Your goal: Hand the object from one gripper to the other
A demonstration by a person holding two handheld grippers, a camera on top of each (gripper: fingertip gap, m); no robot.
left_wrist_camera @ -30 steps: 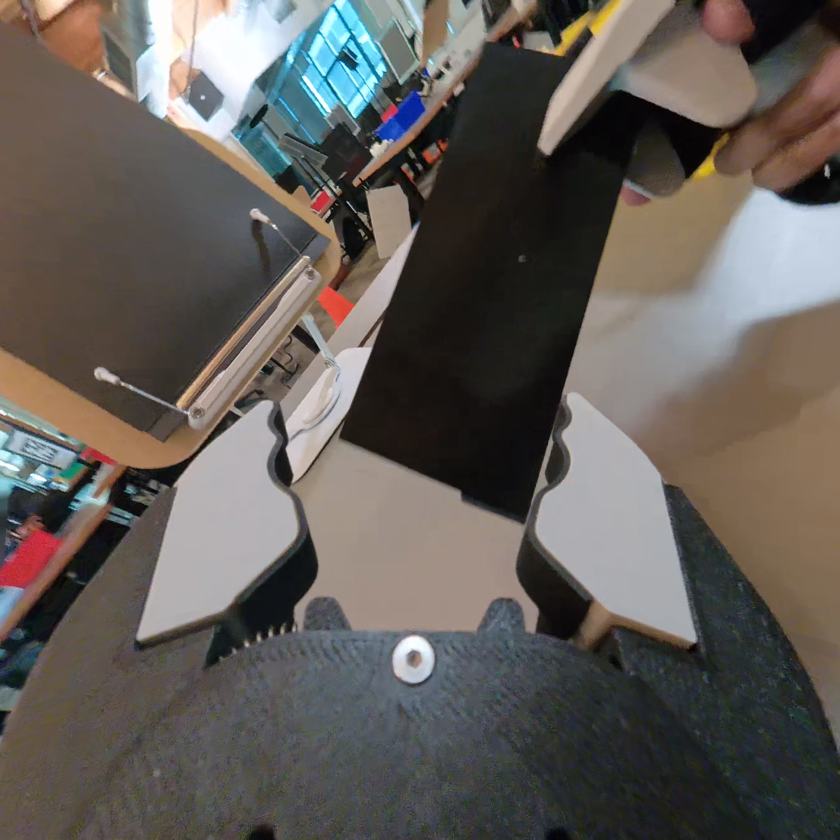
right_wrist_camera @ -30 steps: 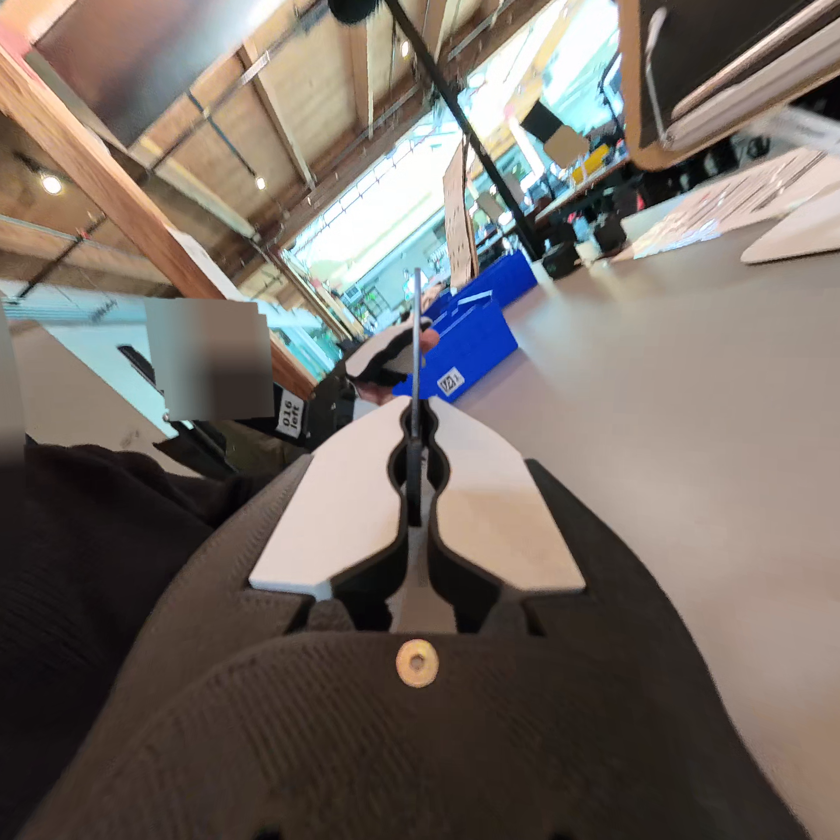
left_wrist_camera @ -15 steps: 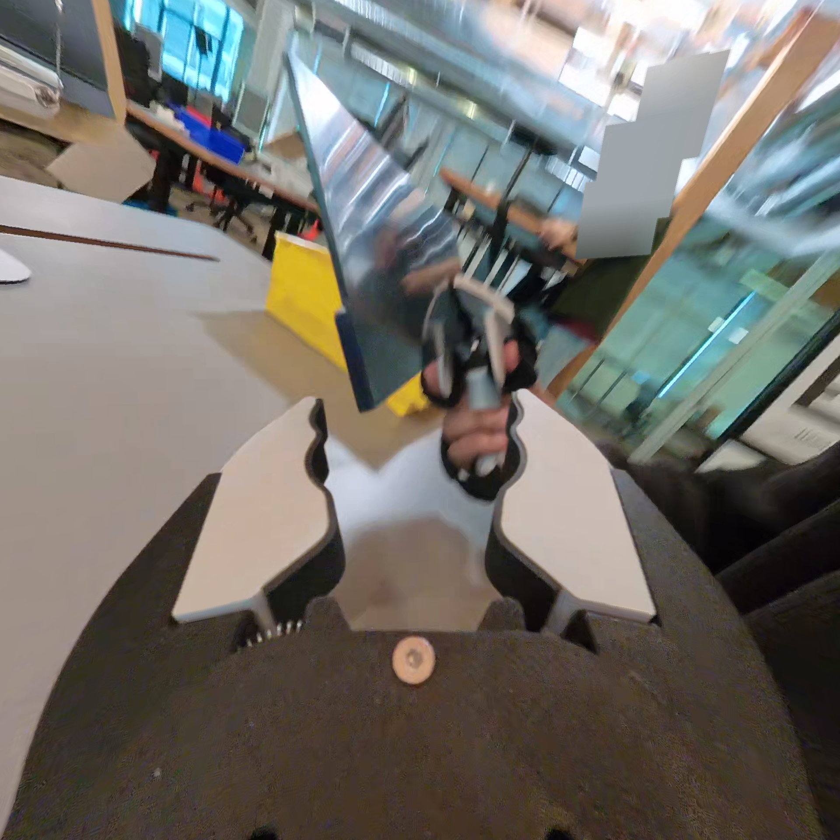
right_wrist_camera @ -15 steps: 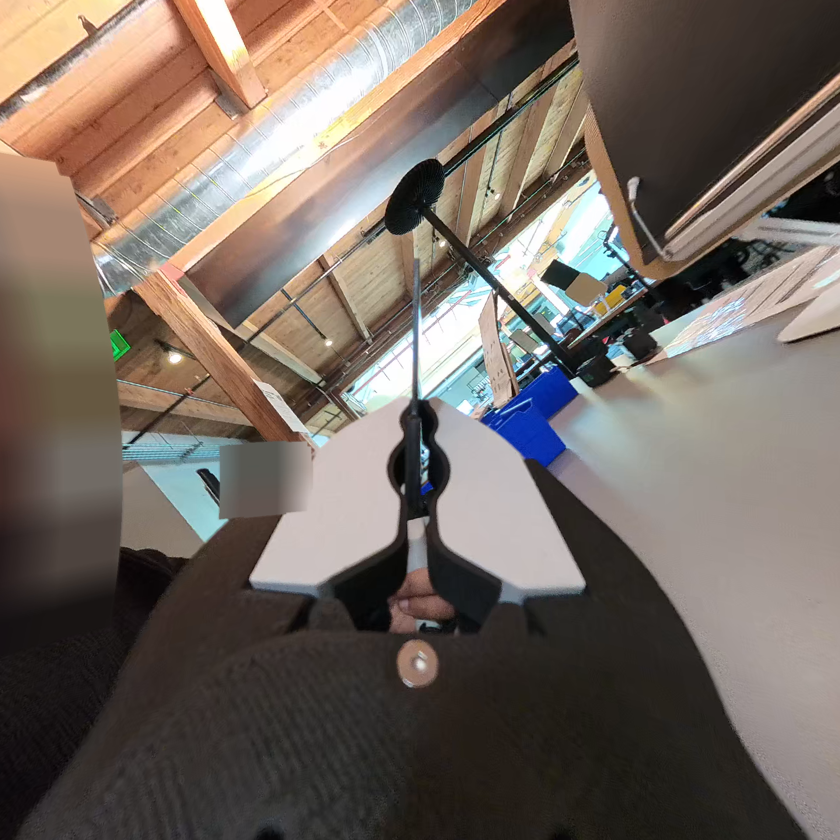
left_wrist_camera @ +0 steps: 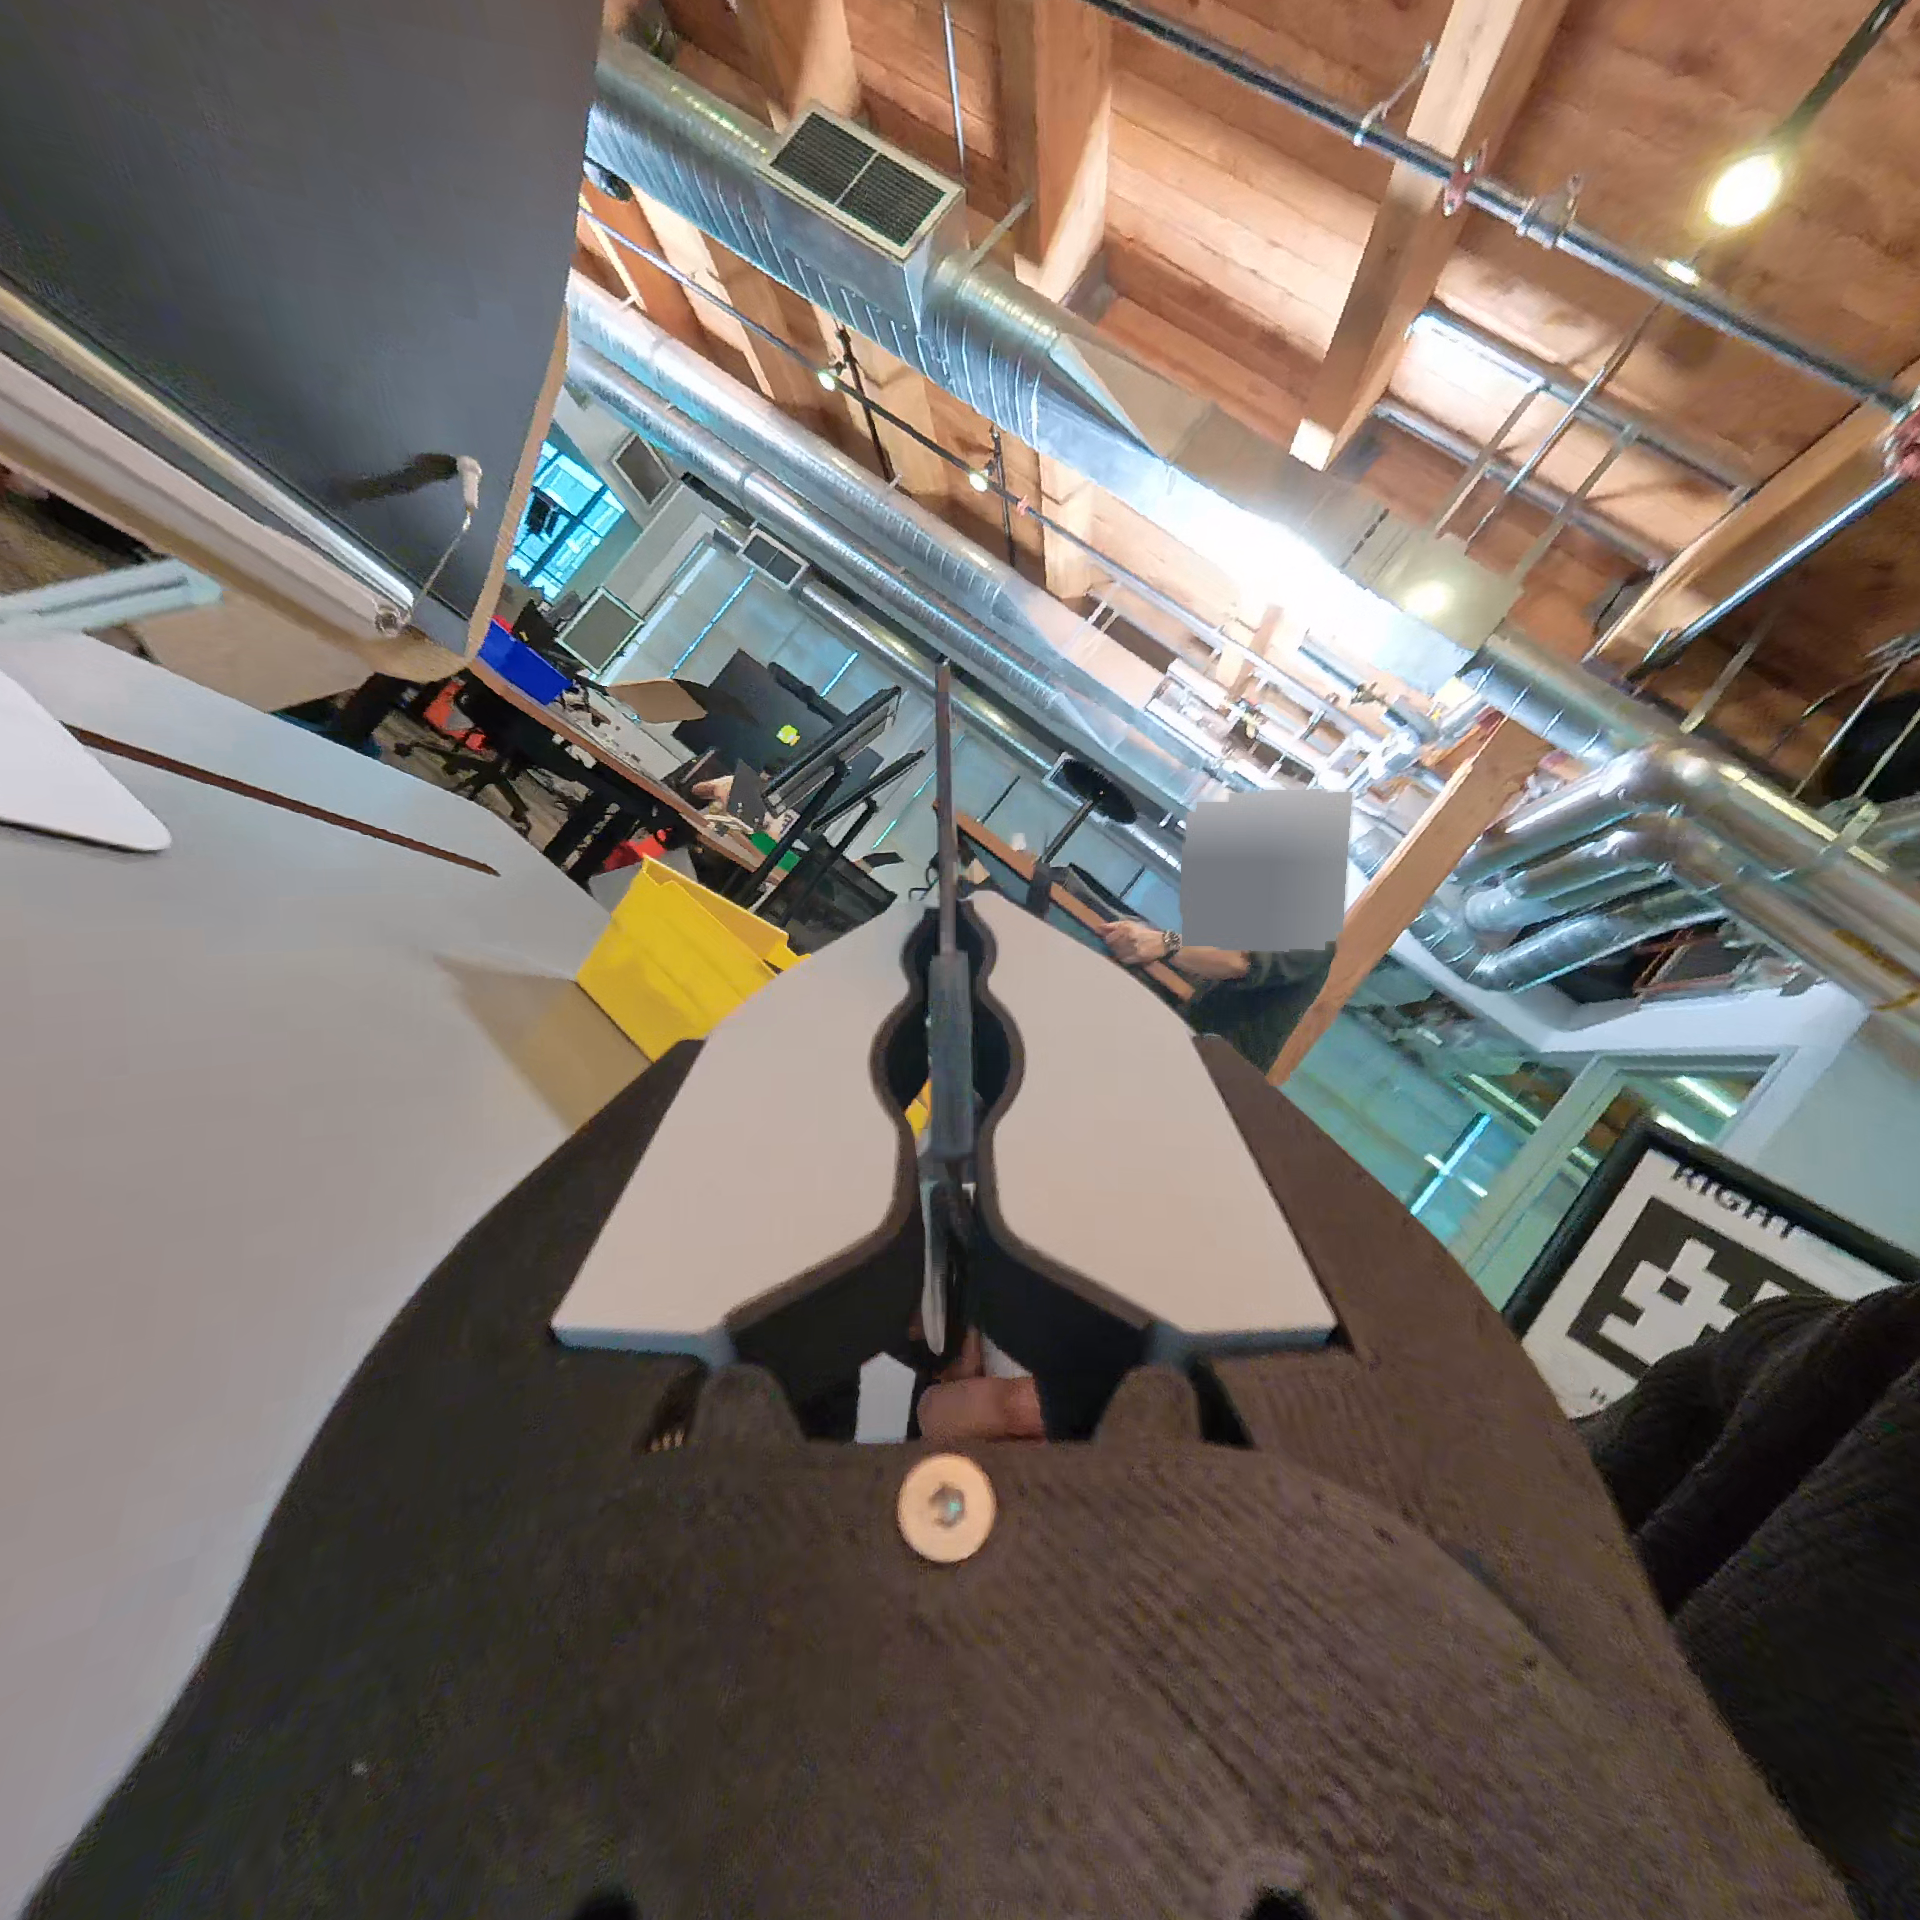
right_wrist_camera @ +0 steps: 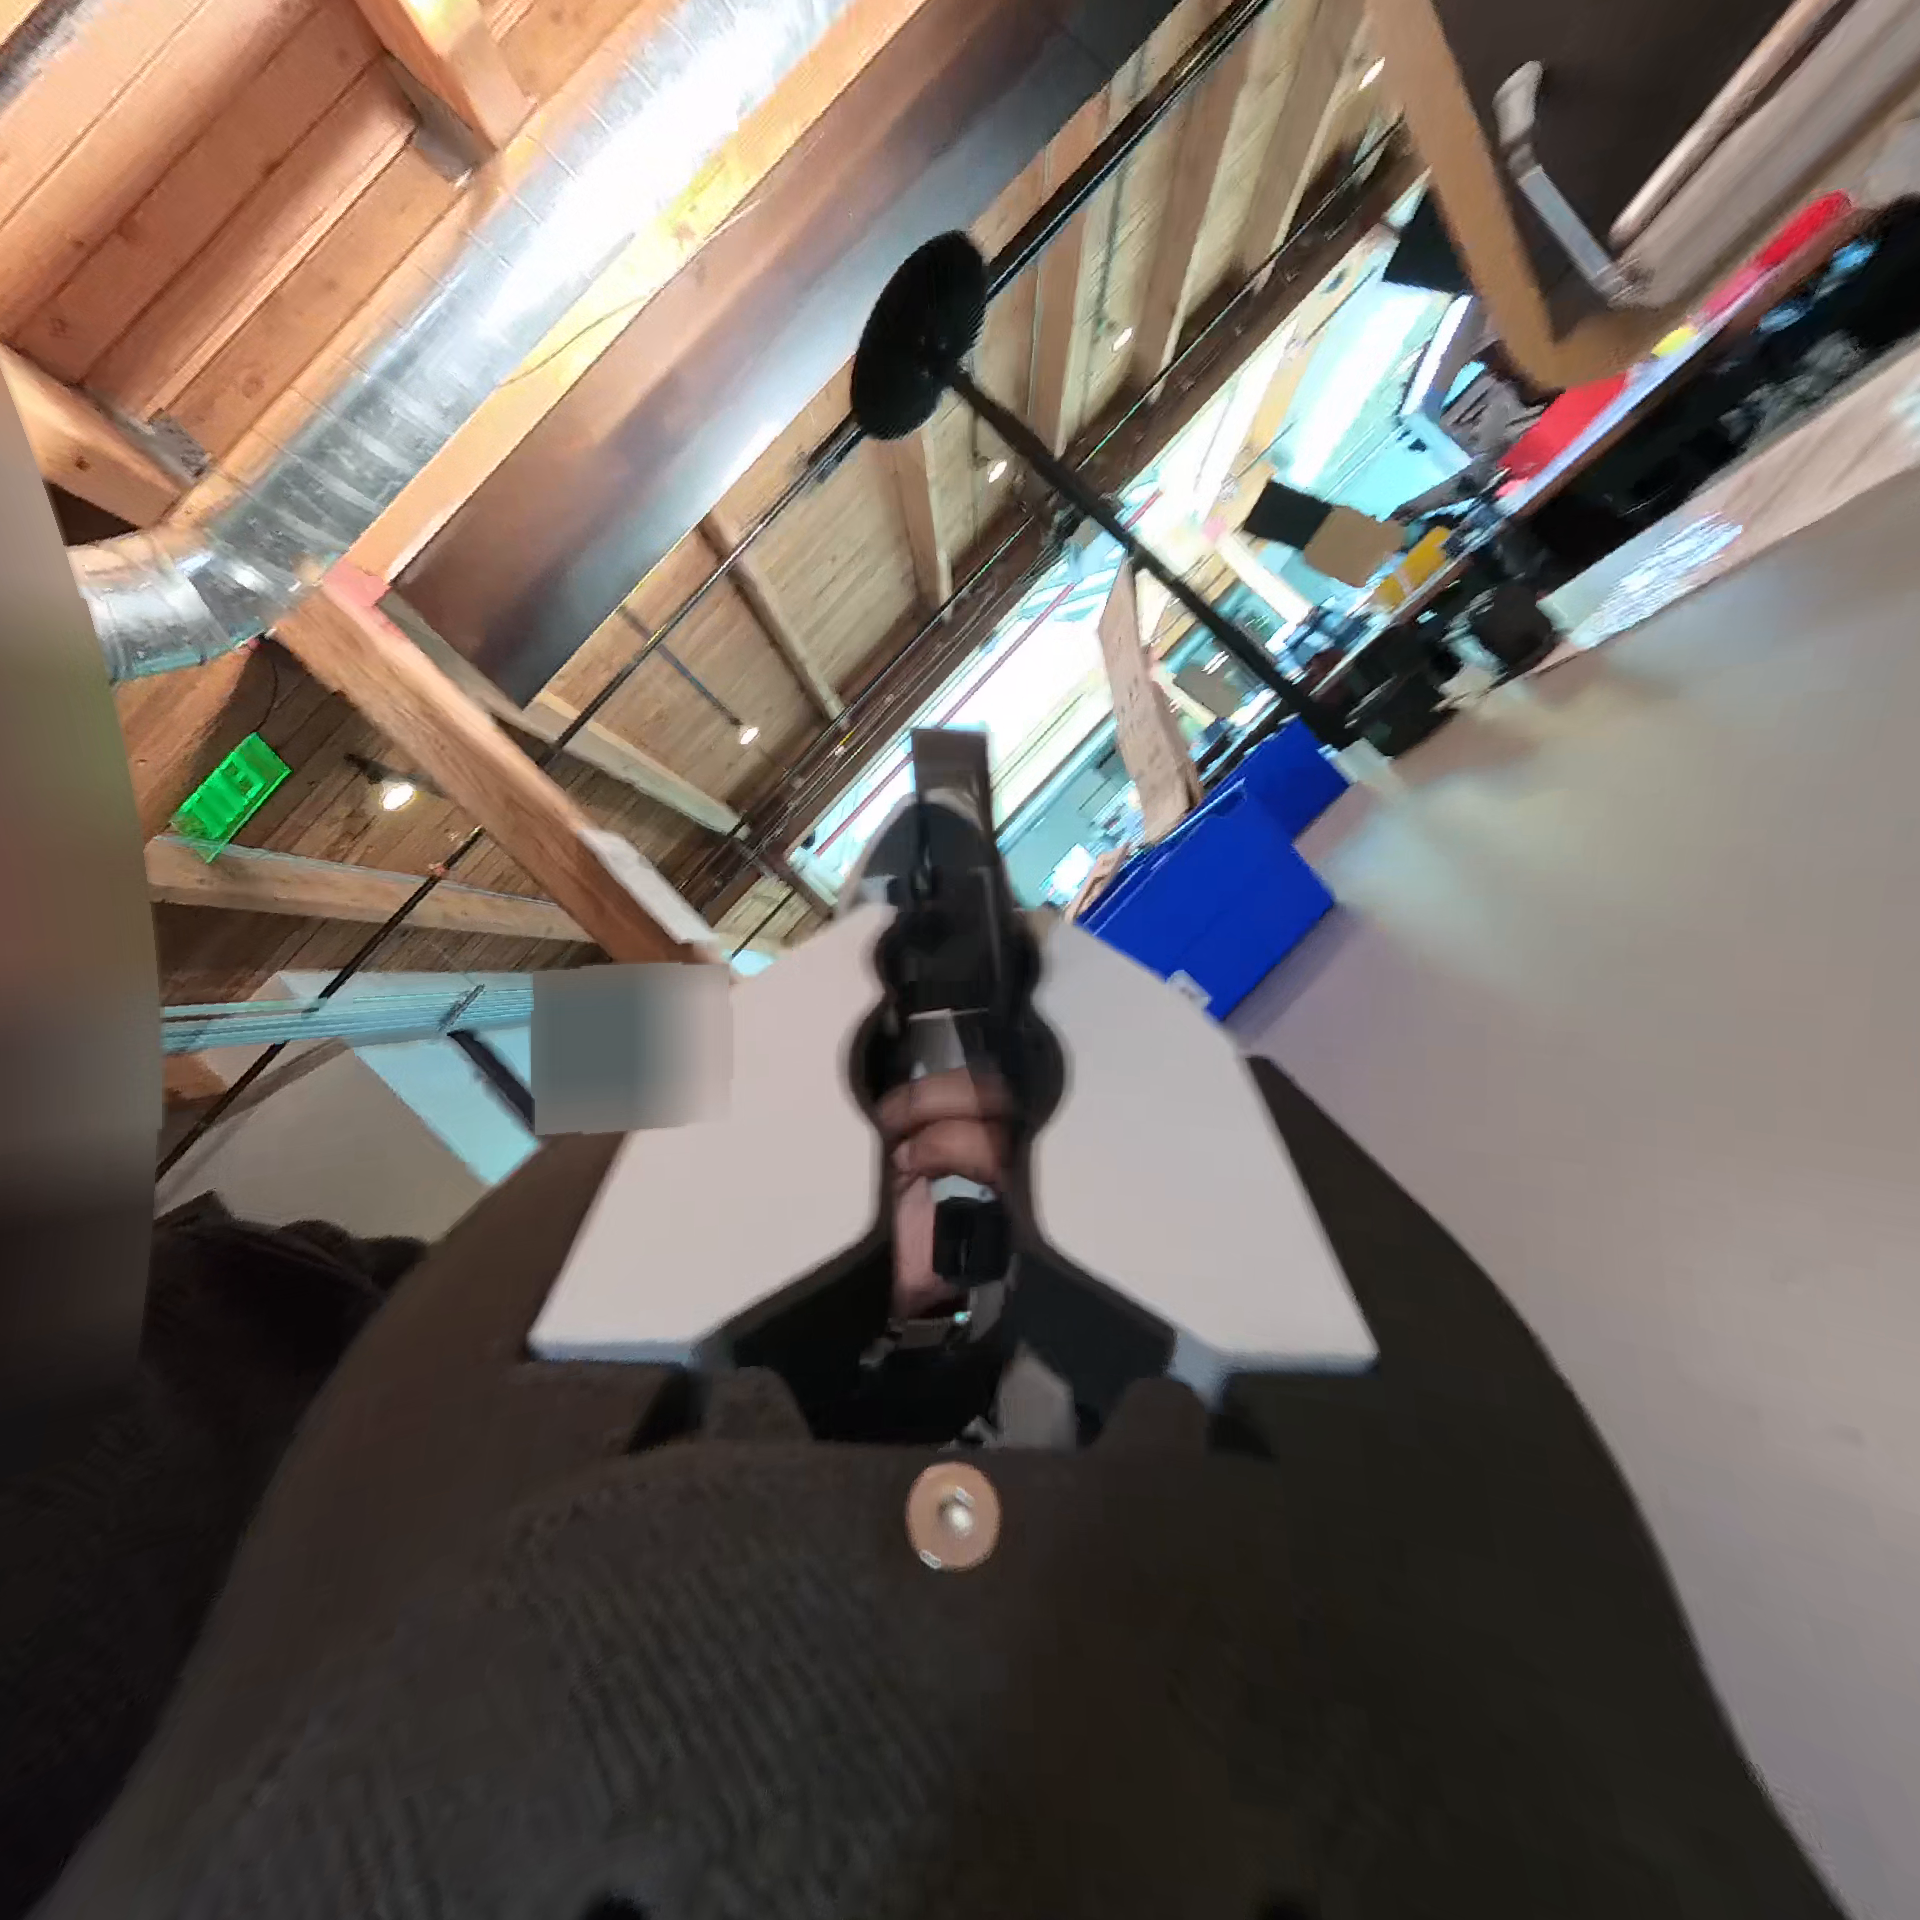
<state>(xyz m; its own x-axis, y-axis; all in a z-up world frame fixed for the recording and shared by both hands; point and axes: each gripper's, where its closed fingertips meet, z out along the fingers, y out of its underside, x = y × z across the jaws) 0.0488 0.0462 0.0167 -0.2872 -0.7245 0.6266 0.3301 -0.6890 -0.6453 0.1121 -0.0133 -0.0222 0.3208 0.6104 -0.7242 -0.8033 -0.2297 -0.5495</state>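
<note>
**A:** How do the tongs stand?

**B:** The left gripper (left_wrist_camera: 945, 920) is pressed together on the thin dark plate (left_wrist_camera: 950, 1039). The plate shows edge-on and upright, and it runs out past the tips. The right gripper (right_wrist_camera: 956, 925) has its jaws a little apart, and a hand (right_wrist_camera: 935, 1132) shows through the gap. That view is blurred, so I cannot tell whether either pad touches the plate.

**A:** So what could go wrong?

**B:** The pinch sits on a narrow strip of a smooth sheet. I'd judge that a knock from the right gripper, so close to the plate, could lever it round between the pads or slide it out.

**A:** And if it slips?

**B:** The grey table (left_wrist_camera: 260, 1091) lies left of the plate and below it, and a yellow bin (left_wrist_camera: 675, 966) stands beyond the plate to its left. The plate would likely land on its edge on the table, or drop past the table's rim near the bin.
</note>
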